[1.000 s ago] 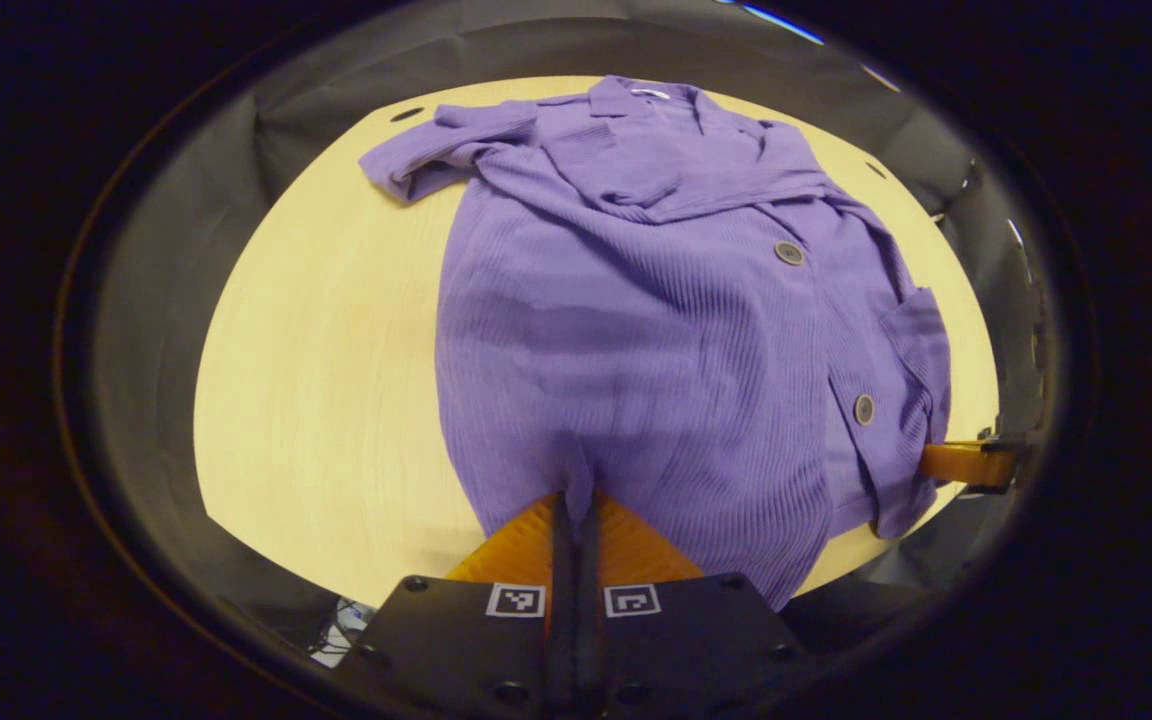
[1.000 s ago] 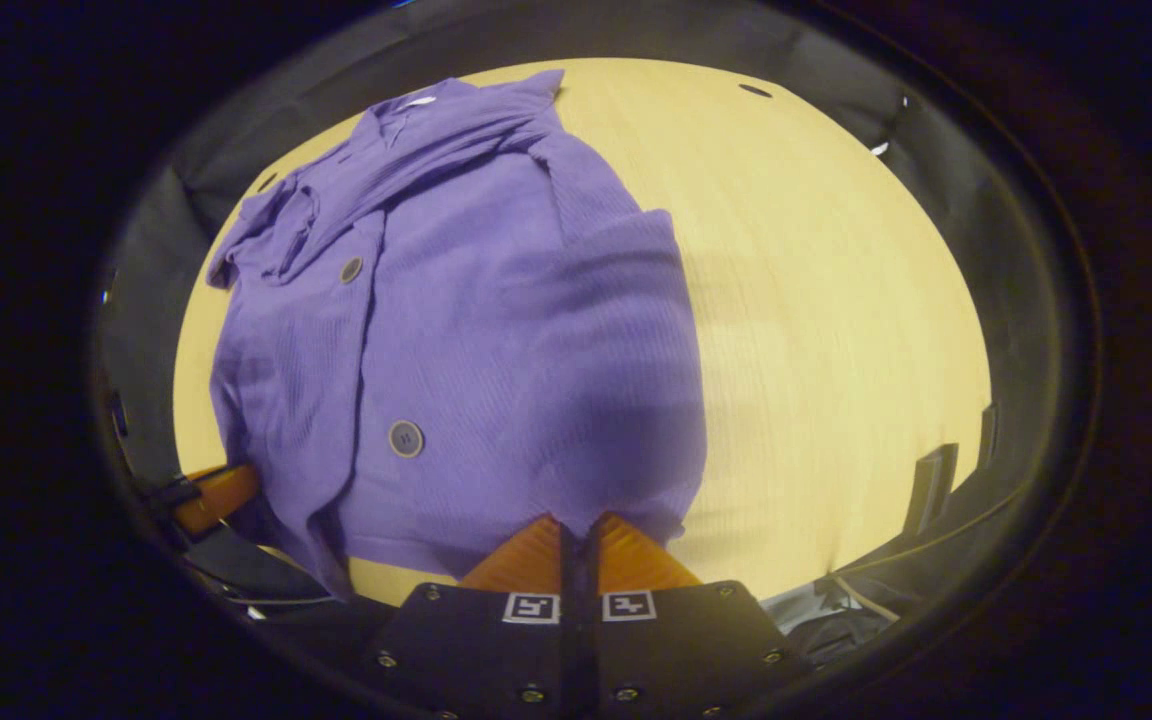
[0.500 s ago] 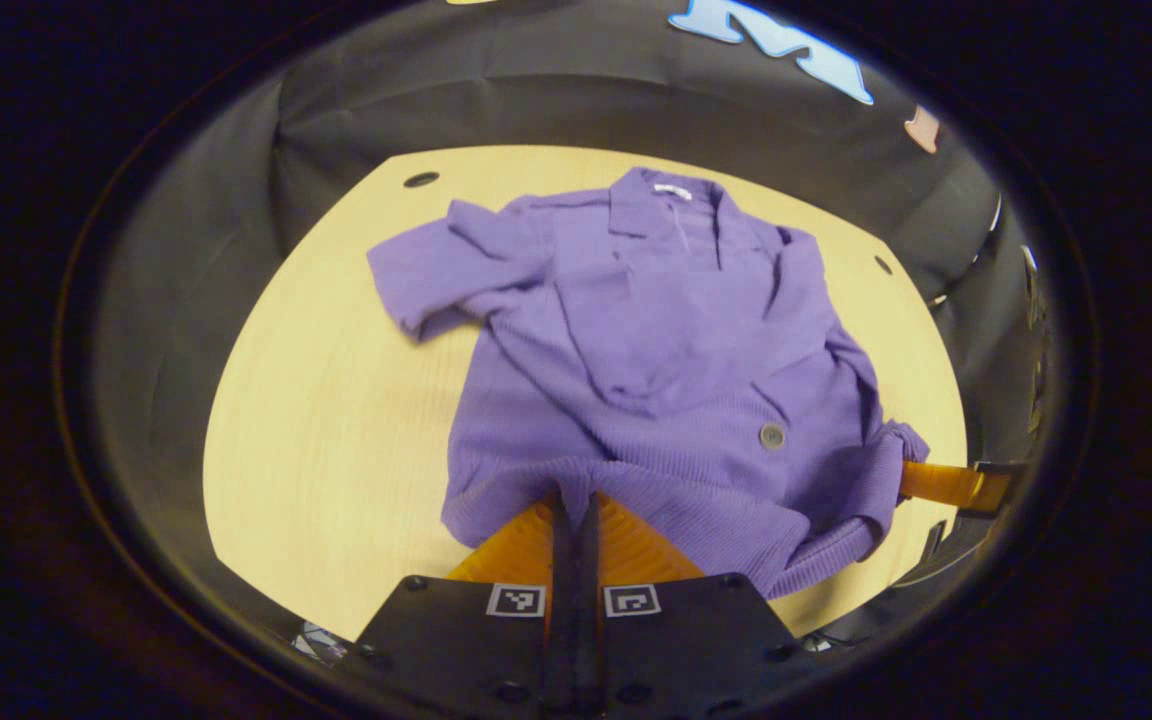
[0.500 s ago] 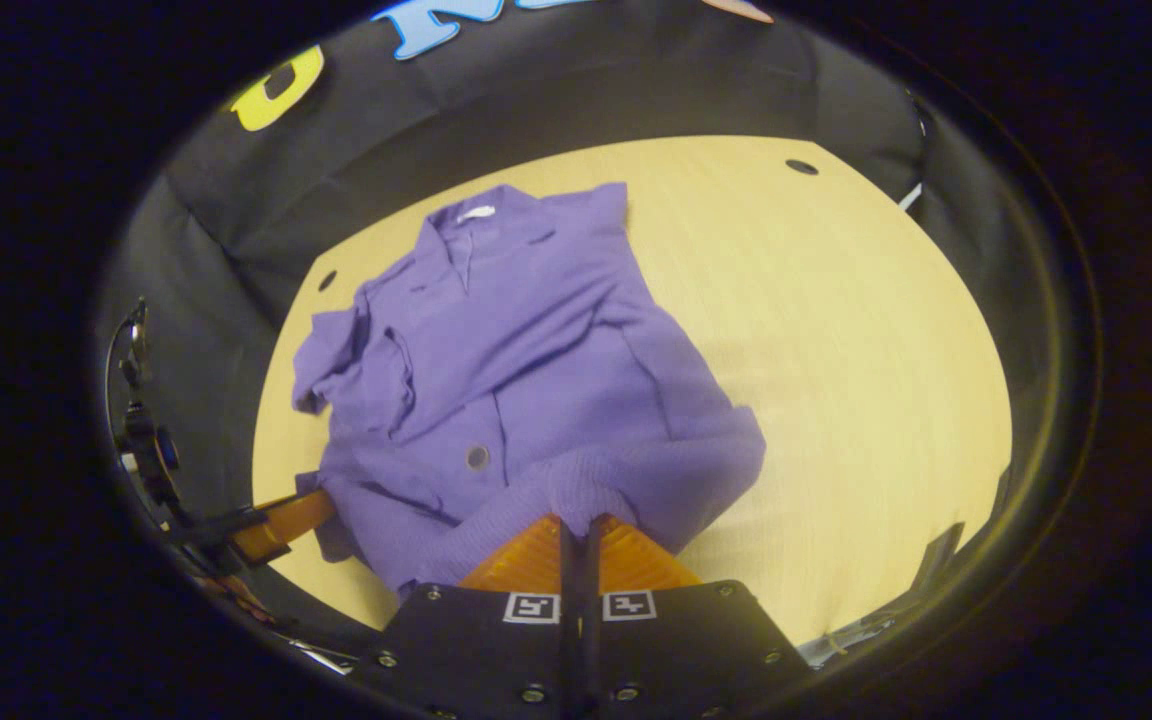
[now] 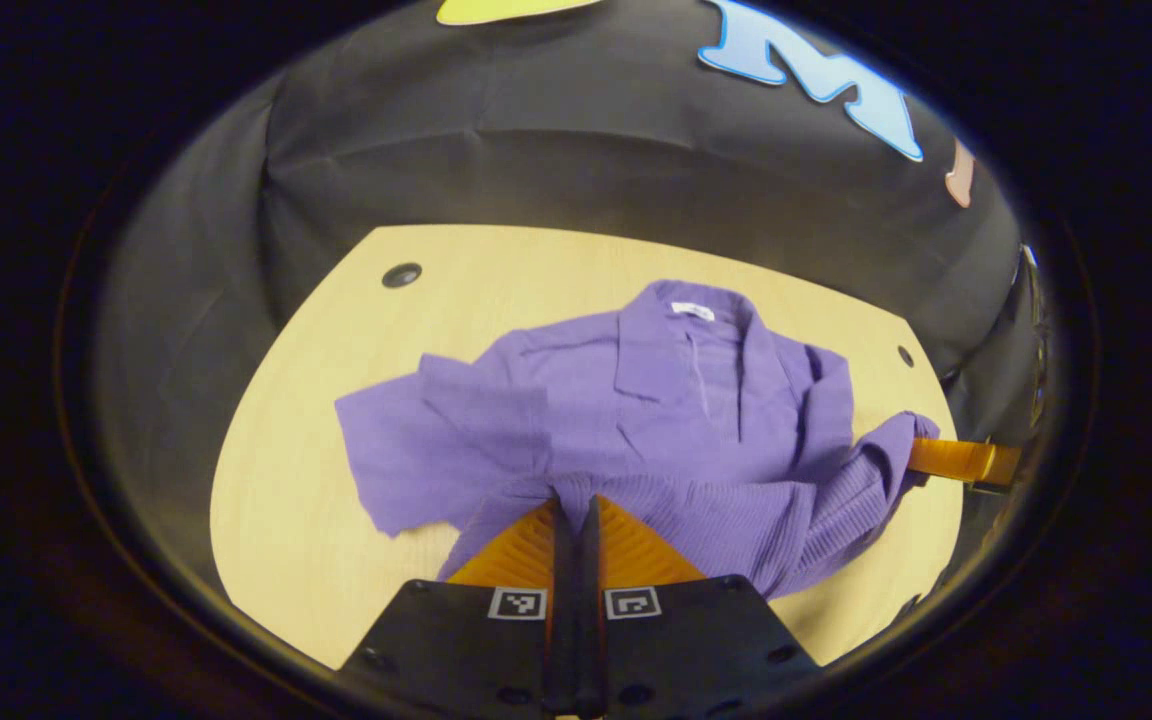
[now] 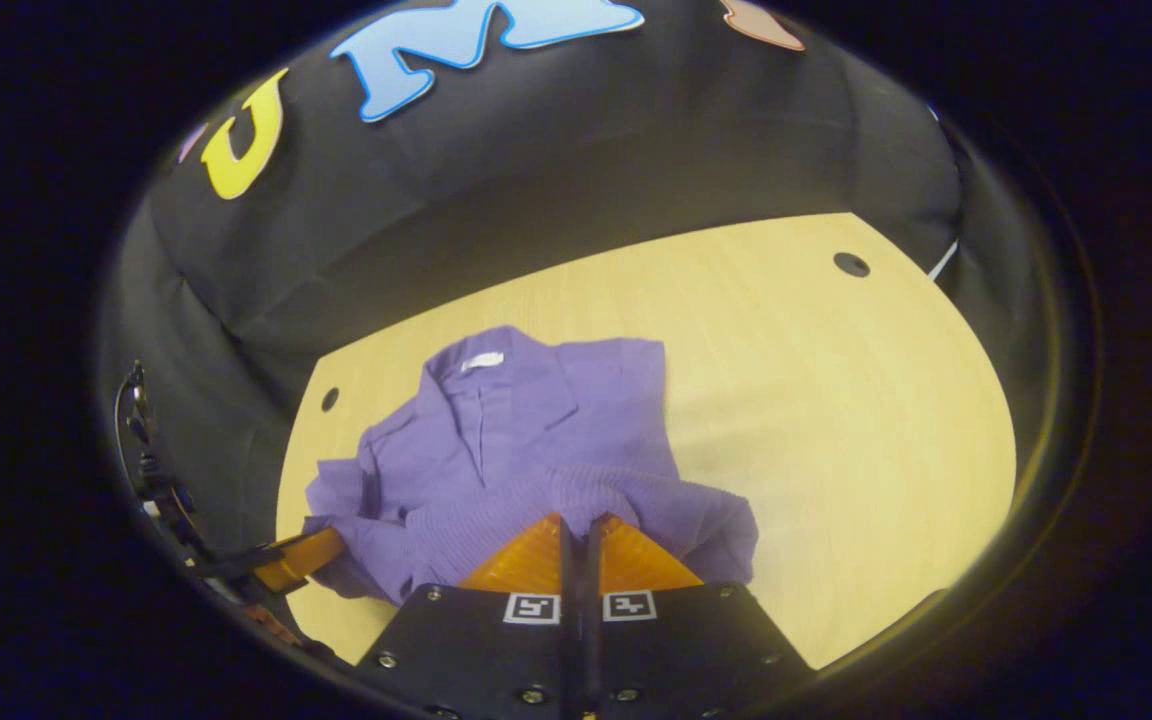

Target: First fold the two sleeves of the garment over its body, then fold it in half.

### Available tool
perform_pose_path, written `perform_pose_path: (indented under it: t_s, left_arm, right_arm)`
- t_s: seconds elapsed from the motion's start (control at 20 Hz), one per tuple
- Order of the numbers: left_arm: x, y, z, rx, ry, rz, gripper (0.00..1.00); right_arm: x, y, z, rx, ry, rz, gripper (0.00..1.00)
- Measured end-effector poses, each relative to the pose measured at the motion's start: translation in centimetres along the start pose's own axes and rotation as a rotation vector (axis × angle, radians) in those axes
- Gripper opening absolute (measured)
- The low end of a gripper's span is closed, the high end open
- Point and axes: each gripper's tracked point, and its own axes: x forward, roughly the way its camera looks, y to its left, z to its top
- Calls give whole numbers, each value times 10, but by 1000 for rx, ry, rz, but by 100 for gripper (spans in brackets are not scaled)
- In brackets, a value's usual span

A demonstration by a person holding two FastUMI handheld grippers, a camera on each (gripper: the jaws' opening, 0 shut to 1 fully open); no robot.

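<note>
A purple ribbed shirt lies on the pale wooden table, its collar at the far side. My left gripper is shut on the hem, which it holds raised over the shirt's lower part. At the right, a finger of my right gripper pokes out from the hem's other corner. In the right gripper view my right gripper is shut on the hem over the shirt, and a finger of the left gripper shows at the left. One short sleeve spreads out to the left on the table.
The black cloth wall stands close behind the table's far edge. Small round holes mark the tabletop's far corners. Bare wood lies to the right of the shirt in the right gripper view.
Both grippers have carried the hem up and forward toward the collar. The lower half of the shirt has doubled over the upper half, and the buttons have gone out of sight.
</note>
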Motion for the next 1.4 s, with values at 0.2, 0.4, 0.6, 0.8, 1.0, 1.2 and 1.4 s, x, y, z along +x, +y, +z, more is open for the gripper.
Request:
perform_pose_path:
  t_s: [0.2,0.4,0.6,0.8,1.0,1.2,1.4]
  left_arm:
    - [37,-5,54,-22,-37,9,7]
    - [75,-8,97,-16,-85,23,7]
    - [103,-12,118,15,-118,31,7]
    - [115,-20,113,29,-103,31,7]
    - [103,-22,114,-44,-126,12,15]
    - [69,-27,128,-56,-193,-7,20]
    - [11,-43,145,1,-284,-24,17]
  right_arm:
    - [39,-2,39,60,-27,2,1]
    - [73,-7,74,76,-60,-3,1]
    - [101,-11,86,72,-66,-15,1]
    - [110,-15,74,48,-48,-19,2]
    - [102,-18,76,-16,-82,-30,39]
    - [68,-9,83,-12,-152,-3,51]
    - [20,1,85,-24,-221,28,47]
